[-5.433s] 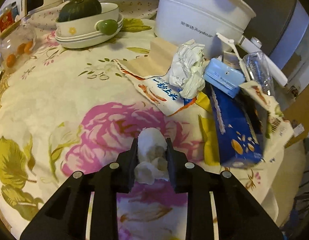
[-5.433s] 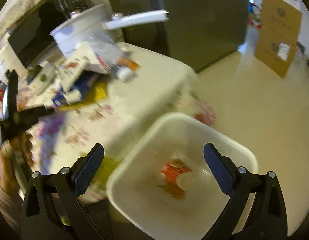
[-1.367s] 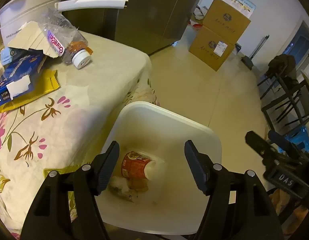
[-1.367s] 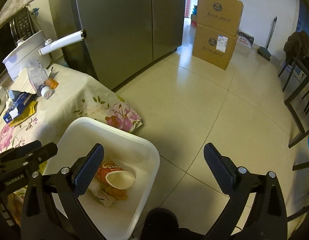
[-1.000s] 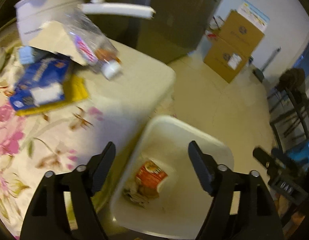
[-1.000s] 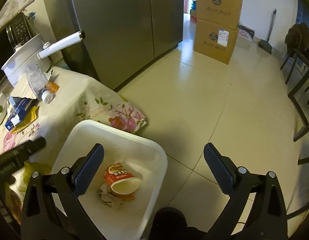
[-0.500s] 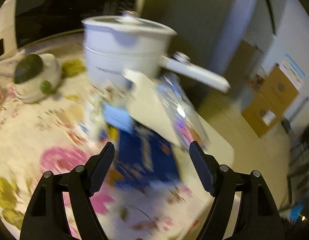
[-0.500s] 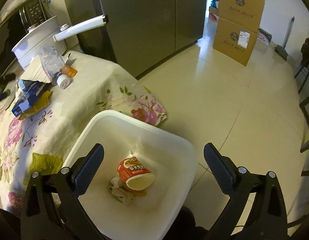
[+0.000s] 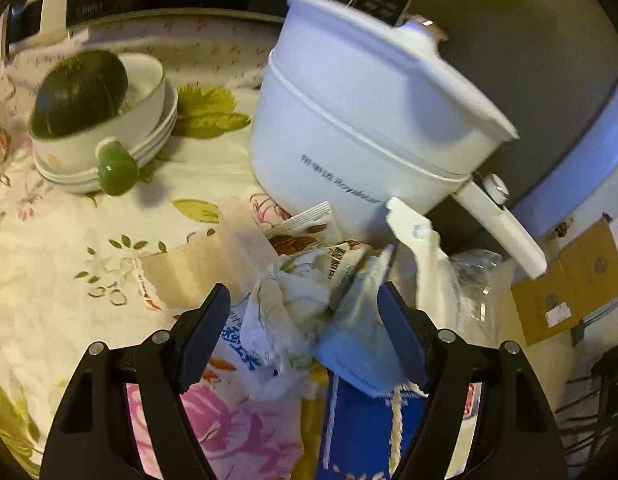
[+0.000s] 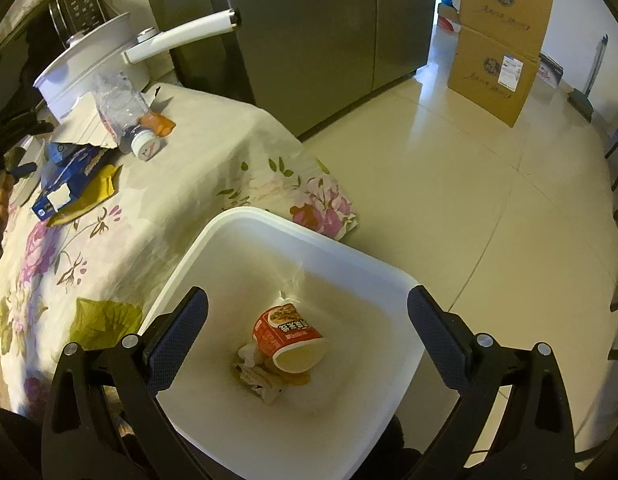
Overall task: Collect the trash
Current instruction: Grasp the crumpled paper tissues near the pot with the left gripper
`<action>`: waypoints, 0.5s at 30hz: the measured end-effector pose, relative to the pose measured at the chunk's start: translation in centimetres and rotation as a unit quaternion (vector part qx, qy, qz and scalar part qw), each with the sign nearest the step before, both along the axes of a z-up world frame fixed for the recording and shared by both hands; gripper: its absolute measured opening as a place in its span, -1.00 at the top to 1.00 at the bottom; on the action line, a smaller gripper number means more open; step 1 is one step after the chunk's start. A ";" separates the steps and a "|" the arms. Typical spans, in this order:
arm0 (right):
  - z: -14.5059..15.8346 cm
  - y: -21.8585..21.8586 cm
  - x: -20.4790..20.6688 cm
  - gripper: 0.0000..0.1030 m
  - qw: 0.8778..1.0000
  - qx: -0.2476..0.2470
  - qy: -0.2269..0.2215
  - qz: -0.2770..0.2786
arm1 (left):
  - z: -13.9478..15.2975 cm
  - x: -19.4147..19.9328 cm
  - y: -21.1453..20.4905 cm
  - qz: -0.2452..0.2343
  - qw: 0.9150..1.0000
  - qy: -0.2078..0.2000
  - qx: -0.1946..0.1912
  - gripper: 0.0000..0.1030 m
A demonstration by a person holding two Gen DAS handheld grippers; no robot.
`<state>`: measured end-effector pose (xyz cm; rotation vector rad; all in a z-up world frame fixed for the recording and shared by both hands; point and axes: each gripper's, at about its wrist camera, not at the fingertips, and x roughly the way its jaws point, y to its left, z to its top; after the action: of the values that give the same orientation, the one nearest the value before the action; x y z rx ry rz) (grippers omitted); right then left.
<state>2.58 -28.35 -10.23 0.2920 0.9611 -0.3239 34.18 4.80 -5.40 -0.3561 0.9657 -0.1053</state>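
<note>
In the left wrist view, your left gripper [image 9: 303, 334] is spread wide and holds nothing, hanging just above the trash heap on the worktop [image 9: 69, 264]. A crumpled paper wad [image 9: 287, 312] sits between the jaws, with a pale blue pack [image 9: 357, 344] touching it on the right and a blue box [image 9: 361, 432] lying under both at the near edge. If you close here, you may well pinch the pack along with the wad, or catch only a loose fold that tears free. The white pot [image 9: 369, 120] stands just beyond the heap on the far side; push too far forward and the gripper could knock it. The picture is blurred, so the exact gap cannot be told.

In the right wrist view, your right gripper [image 10: 307, 342] is also wide apart and empty, poised over the white bin [image 10: 237, 232], which stands on the floor against the worktop's near right edge. A red noodle cup [image 10: 289, 336] and some scraps [image 10: 253, 376] already lie at the bottom. A plastic bottle [image 10: 125, 120] lies on its side at the far left, with its cap towards the bin; a jolt to the cloth could set it rolling off.
</note>
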 end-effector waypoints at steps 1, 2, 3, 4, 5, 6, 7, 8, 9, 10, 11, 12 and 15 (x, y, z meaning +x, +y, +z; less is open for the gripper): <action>-0.1 0.0 0.1 -0.86 1.000 0.002 0.001 0.001 | -0.3 0.3 0.0 0.000 1.000 0.006 -0.004 -0.41; -0.1 0.1 0.1 -0.86 1.000 0.002 0.002 0.001 | -0.8 0.7 0.0 -0.001 1.000 0.014 -0.007 -0.35; -0.1 0.1 0.1 -0.86 1.000 0.002 0.002 0.001 | -1.2 1.0 0.0 -0.001 1.000 0.020 -0.008 -0.33; -0.1 0.1 0.2 -0.86 1.000 0.002 0.003 0.002 | -1.5 1.1 -0.1 -0.001 1.000 0.025 -0.008 -0.31; -0.1 0.1 0.2 -0.86 1.000 0.002 0.004 0.002 | -1.9 1.2 -0.1 0.002 1.000 0.029 -0.004 -0.20; -0.2 0.1 0.2 -0.86 1.000 0.001 0.004 0.002 | -2.1 1.4 -0.1 0.003 0.999 0.033 -0.001 -0.12; -0.2 0.2 0.2 -0.86 1.000 0.001 0.006 0.003 | -2.4 1.6 0.0 0.002 0.999 0.038 -0.004 0.06; -0.2 0.2 0.3 -0.86 1.000 0.002 0.007 0.003 | -2.7 1.7 0.2 0.000 0.999 0.042 -0.015 0.10; -0.2 0.1 0.3 -0.86 1.000 0.002 0.007 0.003 | -2.7 1.6 0.3 0.000 0.999 0.041 -0.021 0.11; -0.2 0.2 0.3 -0.86 1.000 0.002 0.006 0.003 | -2.7 1.5 0.4 -0.001 0.999 0.039 -0.022 0.14; -0.2 0.2 0.3 -0.86 1.000 0.002 0.005 0.003 | -2.6 1.1 0.5 -0.001 0.999 0.036 -0.022 0.16; -0.1 0.3 0.4 -0.86 1.000 0.002 0.003 0.004 | -2.5 0.8 0.8 0.001 0.999 0.033 -0.026 0.17; 0.4 0.7 0.7 -0.86 1.000 0.002 -0.009 0.011 | -1.8 -0.8 2.1 0.018 0.998 0.019 -0.050 0.18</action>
<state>3.23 -27.68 -9.82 0.2875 0.9477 -0.2987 33.42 6.86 -7.20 -0.4687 0.9934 -0.1136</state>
